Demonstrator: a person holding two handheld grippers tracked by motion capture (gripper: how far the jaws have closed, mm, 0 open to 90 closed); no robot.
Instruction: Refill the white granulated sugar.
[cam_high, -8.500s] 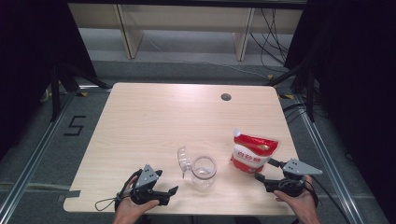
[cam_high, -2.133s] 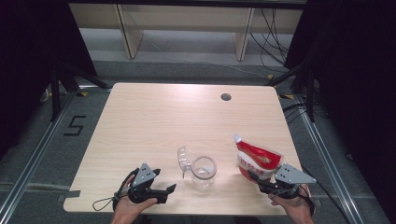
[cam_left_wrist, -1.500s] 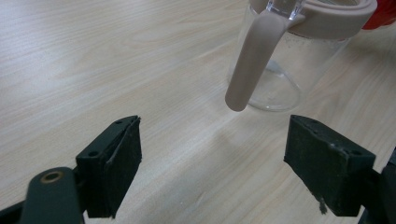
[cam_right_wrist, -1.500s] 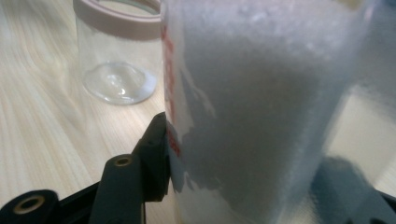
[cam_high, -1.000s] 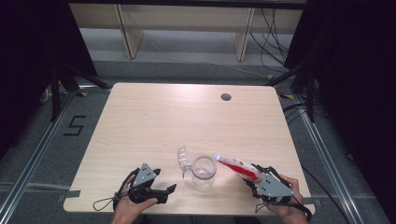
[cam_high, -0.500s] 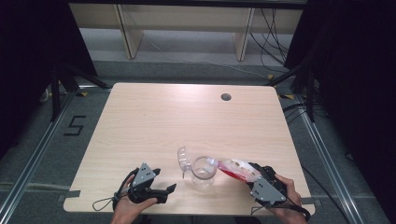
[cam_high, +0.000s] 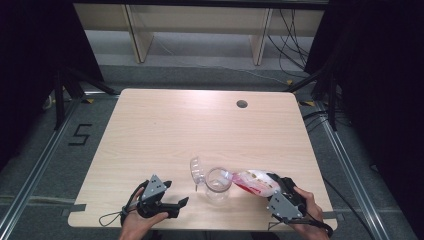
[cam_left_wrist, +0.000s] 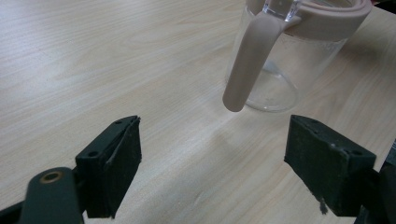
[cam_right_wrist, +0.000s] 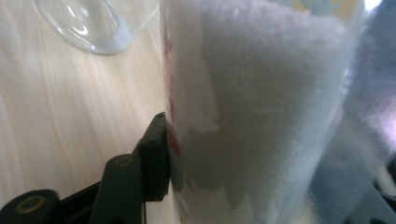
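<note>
**Mia:** Where is the bag?

**Tom:** The red and white bag is up in the air, near the front edge of the desk. It lies almost flat on its side. Its open end points at the top of the clear jug.

**Mia:** Who holds it?

**Tom:** The right gripper does. Its fingers are closed on the bag. In the right gripper view one black finger presses flat on the side of the bag, and white stuff shows through the clear part.

**Mia:** Does the bag touch the jug?

**Tom:** From the high view the tip of the bag is right at the rim of the jug. It is too small to tell if they touch.

**Mia:** And the jug?

**Tom:** It stands upright on the desk, between the two grippers. It has a pale rim and a pale handle that hangs down the side. Its lid is flipped open and sticks up on the left.

**Mia:** What about the other gripper?

**Tom:** The left gripper is low over the desk, just left of the jug. Its fingers are wide open with nothing in them. They point at the jug's handle, and the handle is a bit farther off, not touching them.

**Mia:** Anything else on the desk?

**Tom:** A small round hole near the far edge.
</note>
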